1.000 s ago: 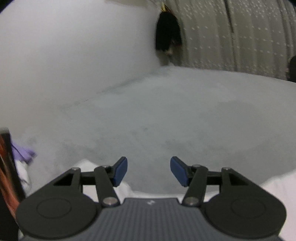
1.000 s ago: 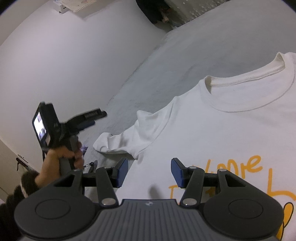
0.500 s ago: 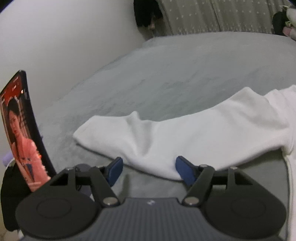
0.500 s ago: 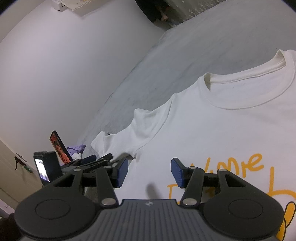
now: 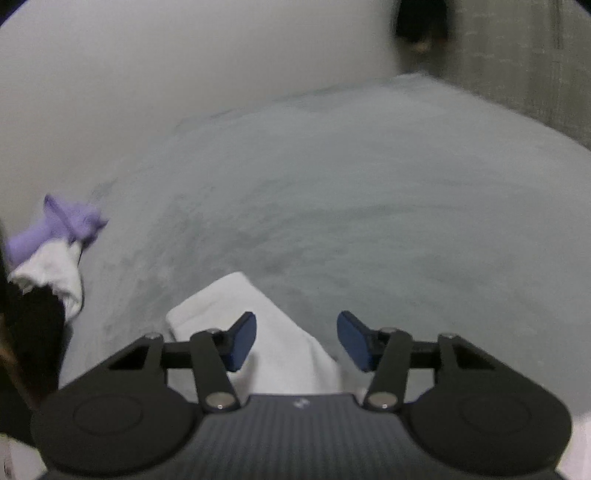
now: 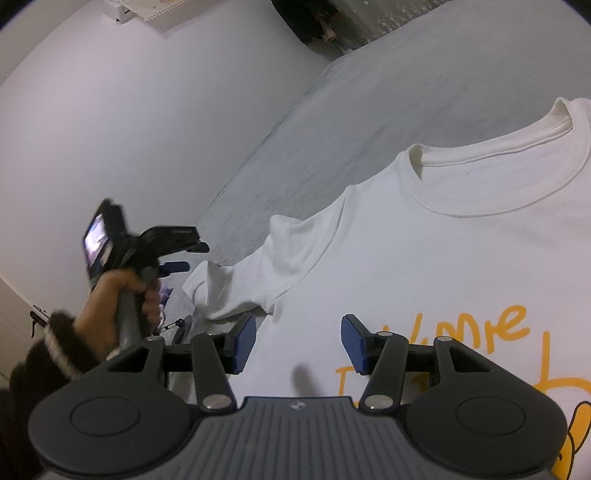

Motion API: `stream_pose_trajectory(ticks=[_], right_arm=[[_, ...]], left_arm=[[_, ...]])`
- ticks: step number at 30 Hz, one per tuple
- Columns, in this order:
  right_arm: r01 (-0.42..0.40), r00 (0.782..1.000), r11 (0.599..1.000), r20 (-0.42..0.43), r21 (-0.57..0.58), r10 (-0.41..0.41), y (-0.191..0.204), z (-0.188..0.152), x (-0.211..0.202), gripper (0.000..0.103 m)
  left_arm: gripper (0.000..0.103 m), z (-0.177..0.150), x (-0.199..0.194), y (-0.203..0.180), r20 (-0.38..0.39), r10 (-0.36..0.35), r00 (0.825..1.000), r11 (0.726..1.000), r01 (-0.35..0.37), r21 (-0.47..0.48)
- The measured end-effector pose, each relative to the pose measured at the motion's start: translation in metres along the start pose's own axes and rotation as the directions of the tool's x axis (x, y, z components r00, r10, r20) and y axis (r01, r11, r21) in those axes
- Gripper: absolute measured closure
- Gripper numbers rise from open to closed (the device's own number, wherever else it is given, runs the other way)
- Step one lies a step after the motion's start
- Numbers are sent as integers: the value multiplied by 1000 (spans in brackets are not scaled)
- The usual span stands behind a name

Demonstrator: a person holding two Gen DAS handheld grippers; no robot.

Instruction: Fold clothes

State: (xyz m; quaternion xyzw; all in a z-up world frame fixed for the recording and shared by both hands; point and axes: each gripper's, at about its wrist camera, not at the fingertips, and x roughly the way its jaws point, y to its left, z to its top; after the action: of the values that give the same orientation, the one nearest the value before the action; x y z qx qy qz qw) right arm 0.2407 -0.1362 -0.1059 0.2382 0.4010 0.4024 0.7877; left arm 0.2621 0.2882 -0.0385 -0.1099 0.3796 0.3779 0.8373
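A grey bed (image 6: 369, 122) fills both views, with a white wall (image 6: 147, 110) at upper left. A white T-shirt (image 6: 443, 240) is spread flat at right in the right view, its sleeve (image 5: 258, 314) reaching lower centre of the left view. The left gripper (image 5: 296, 339), seen blurred, has just been closing, its jaws apart above the sleeve. The right gripper (image 6: 298, 339) is held spread over the shirt. Purple cloth (image 5: 55, 225) lies at left.

A grey bed cover (image 6: 424, 85) spreads up to a plain white wall (image 6: 155, 122), with a pale dotted curtain (image 6: 391, 14) and a dark hanging shape (image 6: 306, 18) at the far corner.
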Motion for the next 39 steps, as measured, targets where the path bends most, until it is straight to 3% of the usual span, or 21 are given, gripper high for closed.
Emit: stream_pose_trajectory(ticks=[4, 7, 8, 9, 10, 11, 16, 20, 23, 24, 27, 34, 39], right_arm=[[-1, 1000, 1000, 0, 2, 1, 0, 0, 0, 51], [-1, 1000, 1000, 0, 1, 1, 0, 0, 0, 51], [0, 1000, 1000, 0, 1, 0, 0, 0, -1, 51], [0, 1000, 1000, -1, 1, 0, 0, 0, -1, 51], [0, 1000, 1000, -1, 0, 0, 0, 0, -1, 51], [0, 1000, 1000, -2, 0, 0, 0, -1, -1, 51], [-1, 1000, 1000, -2, 0, 1, 0, -1, -1, 51], [-3, 1000, 1000, -2, 1, 3, 0, -1, -1, 51], [-4, 1000, 1000, -2, 1, 4, -1, -1, -2, 51], [-4, 1000, 1000, -2, 2, 4, -1, -1, -2, 51], [-5, 1000, 1000, -1, 5, 5, -1, -1, -2, 51], [-4, 1000, 1000, 6, 9, 4, -1, -1, 2, 51], [19, 999, 1000, 51, 7, -19, 1, -1, 0, 51]], left_arm=[[56, 8, 32, 2, -61, 92, 994, 994, -96, -56], [57, 8, 46, 13, -104, 99, 990, 986, -112, -125], [66, 9, 47, 14, -98, 105, 990, 984, -117, -133], [84, 9, 48, 15, -93, 110, 990, 982, -123, -142], [94, 9, 49, 15, -86, 118, 989, 982, -129, -140], [96, 9, 50, 16, -72, 131, 989, 979, -140, -147], [96, 9, 41, 21, 47, 227, 973, 954, -213, -209], [95, 9, 49, 25, 15, 246, 969, 941, -235, -243], [87, 8, 51, 24, 1, 257, 966, 936, -249, -249], [77, 7, 49, 22, 10, 255, 967, 939, -245, -243], [52, 3, 38, 12, 62, 229, 972, 955, -212, -208], [36, -20, -8, -21, 149, 8, 989, 994, 9, -111], [33, -55, -43, -38, 178, -185, 966, 979, 197, -50]])
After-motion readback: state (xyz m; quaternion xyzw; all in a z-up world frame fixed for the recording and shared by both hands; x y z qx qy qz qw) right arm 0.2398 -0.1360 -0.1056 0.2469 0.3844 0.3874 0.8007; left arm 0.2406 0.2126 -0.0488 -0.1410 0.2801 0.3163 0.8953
